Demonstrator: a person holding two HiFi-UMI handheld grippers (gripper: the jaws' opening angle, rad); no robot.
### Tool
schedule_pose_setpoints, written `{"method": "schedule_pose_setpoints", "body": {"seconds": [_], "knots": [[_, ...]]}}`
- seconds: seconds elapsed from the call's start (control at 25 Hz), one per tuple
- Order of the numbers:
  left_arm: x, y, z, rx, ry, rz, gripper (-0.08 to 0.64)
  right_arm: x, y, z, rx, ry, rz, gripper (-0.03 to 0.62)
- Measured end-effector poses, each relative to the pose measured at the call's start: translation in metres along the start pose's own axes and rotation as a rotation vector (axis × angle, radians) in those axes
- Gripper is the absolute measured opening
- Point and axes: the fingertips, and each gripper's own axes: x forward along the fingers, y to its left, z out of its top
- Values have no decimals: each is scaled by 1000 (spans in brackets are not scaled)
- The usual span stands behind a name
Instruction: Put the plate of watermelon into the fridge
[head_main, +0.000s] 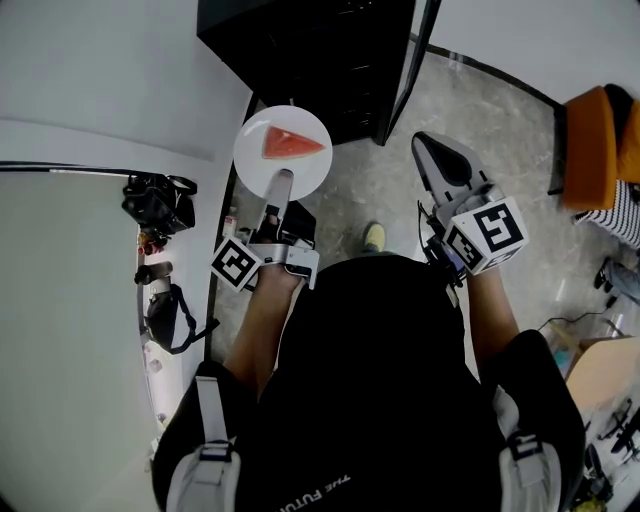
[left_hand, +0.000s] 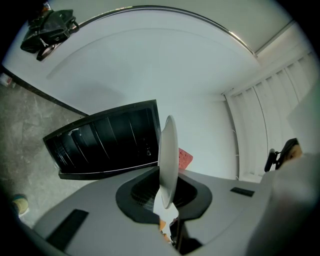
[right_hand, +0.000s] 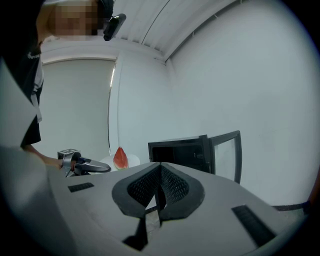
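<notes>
**A:** Where's the plate (head_main: 258, 172) at this second?

**B:** Out in front of the person, pinched by its near rim in the left gripper (head_main: 284, 180). The jaws are clamped on the edge, with the watermelon slice (head_main: 292, 144) sitting near the middle. From above the plate looks flat.

**A:** And the fridge (head_main: 310, 50)?

**B:** It's the black box straight ahead, with its door (head_main: 408, 72) swung wide open to the right. The plate hangs just short of the open front, not inside yet. I'd call this the carry-in step, with the door work already done.

**A:** Is the other hand doing anything?

**B:** No. The right gripper (head_main: 428, 148) is off to the side near the door, its jaws pressed together with nothing between them.

**A:** So what does the next move need?

**B:** My guess is a straight push forward through the opening, holding the plate level so the slice doesn't slide. Then it has to go down onto a shelf before the jaws part. I can't make out how much room the shelves leave in that dark interior, so height is the thing to watch. The spare gripper looks well placed for the door.
</notes>
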Motion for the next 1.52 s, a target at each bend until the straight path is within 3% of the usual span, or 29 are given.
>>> {"method": "schedule_pose_setpoints", "body": {"seconds": [1.52], "knots": [[5,-13,2,43,-2,-31,31,-3,-2,4,-17,-52,3,9]]}}
